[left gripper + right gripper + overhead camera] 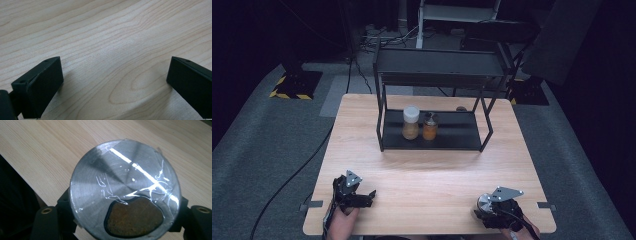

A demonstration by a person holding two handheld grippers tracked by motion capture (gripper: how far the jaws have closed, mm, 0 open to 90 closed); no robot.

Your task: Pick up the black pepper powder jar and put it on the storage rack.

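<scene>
My right gripper [492,206] sits at the table's near right corner, shut on a small jar [483,201] with a round silver lid. In the right gripper view the lid [120,182] is scratched and shiny, and an opening in it shows brown powder [135,216]. A black jaw presses on each side of the jar. My left gripper [369,198] rests at the near left, open. Its two black fingers [40,82] stand wide apart over bare wood, nothing between them.
A black two-level metal rack [434,137] stands at the middle back of the wooden table [427,175]. On its lower shelf are a white-lidded jar [411,123] and an orange jar [430,126]. Dark floor with cables surrounds the table.
</scene>
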